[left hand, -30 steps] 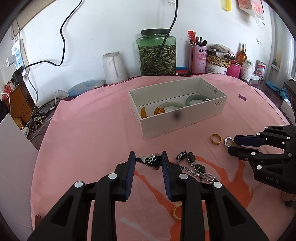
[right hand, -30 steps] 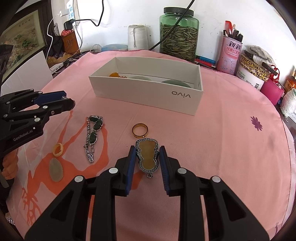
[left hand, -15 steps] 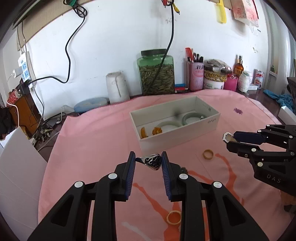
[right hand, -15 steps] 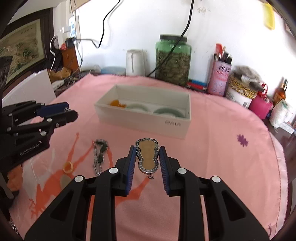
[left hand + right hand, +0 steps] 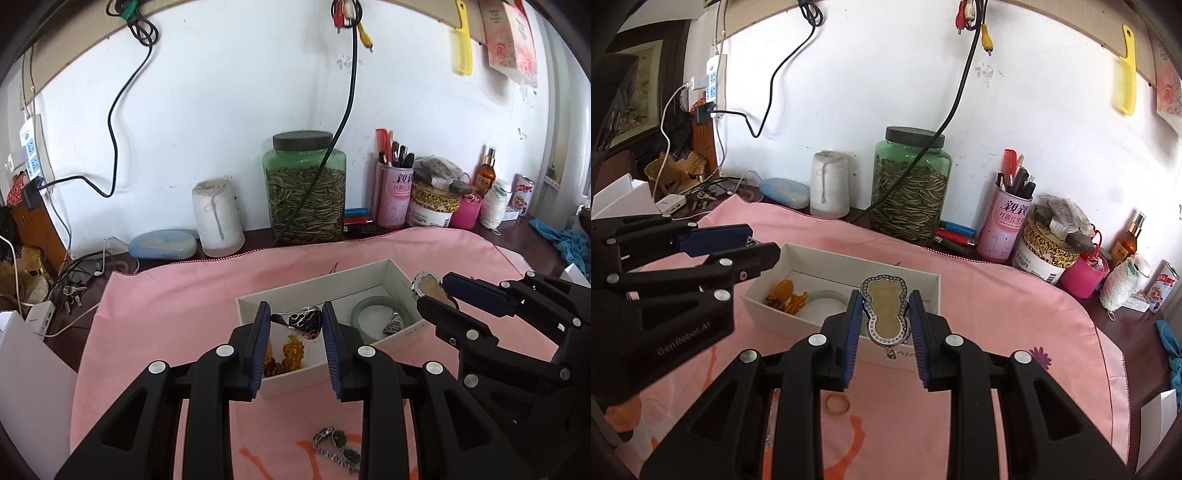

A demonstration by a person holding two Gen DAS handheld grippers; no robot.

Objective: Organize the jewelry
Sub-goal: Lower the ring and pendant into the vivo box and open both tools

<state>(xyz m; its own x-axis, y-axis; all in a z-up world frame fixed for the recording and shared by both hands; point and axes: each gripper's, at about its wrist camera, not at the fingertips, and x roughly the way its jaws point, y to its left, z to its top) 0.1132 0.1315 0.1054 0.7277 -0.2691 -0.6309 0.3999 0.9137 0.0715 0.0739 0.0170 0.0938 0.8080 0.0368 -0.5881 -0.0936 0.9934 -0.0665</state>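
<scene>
My left gripper [image 5: 294, 325] is shut on a black-and-silver ring [image 5: 304, 321] and holds it above the left half of the white box [image 5: 291, 293]. My right gripper [image 5: 885, 317] is shut on a gourd-shaped pendant [image 5: 885, 312] with a studded rim, held above the box's right half [image 5: 932, 291]. The pendant also shows in the left wrist view [image 5: 430, 288]. Inside the box lie amber pieces [image 5: 291, 349], a pale green bangle [image 5: 376, 319] and a small silver piece [image 5: 392, 325]. The left gripper shows in the right wrist view [image 5: 753, 245].
A silver chain with dark stones [image 5: 338, 448] and a gold ring [image 5: 837, 403] lie on the pink cloth [image 5: 177, 295] in front of the box. A green jar [image 5: 304, 188], a white spool [image 5: 217, 218], a pink pen cup [image 5: 393, 192] and tins stand along the wall.
Both grippers have risen and moved forward with their pieces, from near the cloth to above the white box. The loose chain and gold ring stay on the cloth.
</scene>
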